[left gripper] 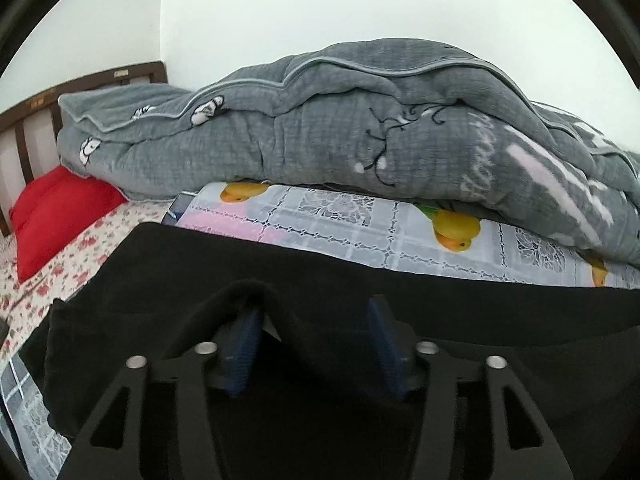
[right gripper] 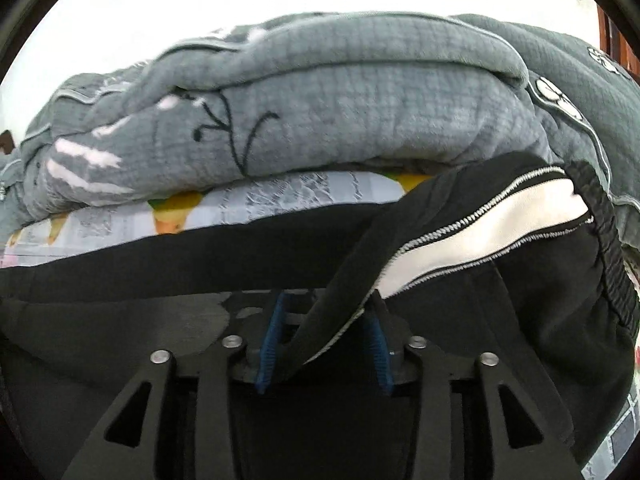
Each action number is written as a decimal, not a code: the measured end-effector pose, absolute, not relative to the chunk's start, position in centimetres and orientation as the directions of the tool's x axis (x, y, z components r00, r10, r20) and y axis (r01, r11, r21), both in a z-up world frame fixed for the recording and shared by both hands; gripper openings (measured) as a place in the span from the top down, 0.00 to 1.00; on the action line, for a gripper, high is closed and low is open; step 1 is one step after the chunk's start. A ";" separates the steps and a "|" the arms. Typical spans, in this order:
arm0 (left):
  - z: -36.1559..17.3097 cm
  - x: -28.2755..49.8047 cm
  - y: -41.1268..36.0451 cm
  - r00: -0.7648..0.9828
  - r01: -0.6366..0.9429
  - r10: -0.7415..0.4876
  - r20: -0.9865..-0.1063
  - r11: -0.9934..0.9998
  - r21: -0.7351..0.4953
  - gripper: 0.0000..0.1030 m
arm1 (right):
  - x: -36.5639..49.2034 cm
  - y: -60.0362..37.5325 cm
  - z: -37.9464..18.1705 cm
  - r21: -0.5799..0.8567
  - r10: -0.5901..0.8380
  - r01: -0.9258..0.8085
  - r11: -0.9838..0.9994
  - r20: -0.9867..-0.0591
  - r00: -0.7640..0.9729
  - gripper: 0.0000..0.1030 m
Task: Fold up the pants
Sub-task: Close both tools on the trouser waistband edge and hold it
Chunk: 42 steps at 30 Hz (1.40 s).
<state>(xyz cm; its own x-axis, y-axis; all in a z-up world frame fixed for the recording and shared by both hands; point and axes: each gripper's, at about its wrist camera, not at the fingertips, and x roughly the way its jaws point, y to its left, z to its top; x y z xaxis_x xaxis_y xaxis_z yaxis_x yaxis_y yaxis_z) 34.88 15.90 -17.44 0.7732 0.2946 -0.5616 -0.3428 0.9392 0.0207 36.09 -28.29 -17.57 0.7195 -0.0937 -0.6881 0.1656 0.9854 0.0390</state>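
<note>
The black pants (left gripper: 360, 280) lie spread across the bed in front of both grippers. In the left wrist view my left gripper (left gripper: 314, 308) stands open low over them. A raised fold of black cloth (left gripper: 256, 286) drapes over the tip of its left blue pad (left gripper: 244, 344), and the right pad is bare. In the right wrist view my right gripper (right gripper: 328, 300) is open, with a loose flap of the pants (right gripper: 320, 340) between the pads, leaning on the left one. The white side stripe (right gripper: 500, 216) and gathered waistband (right gripper: 608, 240) rise to the right.
A bulky grey quilt (left gripper: 360, 120) (right gripper: 360, 100) is heaped along the far side of the bed, just beyond the pants. Beneath it lies a fruit-patterned cover (left gripper: 360, 224). A red pillow (left gripper: 56, 212) and a wooden headboard (left gripper: 80, 88) are at the left.
</note>
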 end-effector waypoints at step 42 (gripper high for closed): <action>-17.7 35.6 15.4 0.764 -0.307 0.274 -0.584 0.951 0.044 0.25 | 37.4 -23.1 -17.8 -0.113 -0.064 -0.019 0.993 -0.685 0.726 0.28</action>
<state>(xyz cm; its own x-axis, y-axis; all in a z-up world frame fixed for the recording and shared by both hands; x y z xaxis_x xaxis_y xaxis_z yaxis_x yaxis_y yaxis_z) 35.60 15.44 -17.71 0.7641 0.2737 -0.5842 -0.3067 0.9508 0.0444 37.39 -23.09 -17.80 0.7260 -0.0640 -0.6847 -0.0193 0.9934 -0.1134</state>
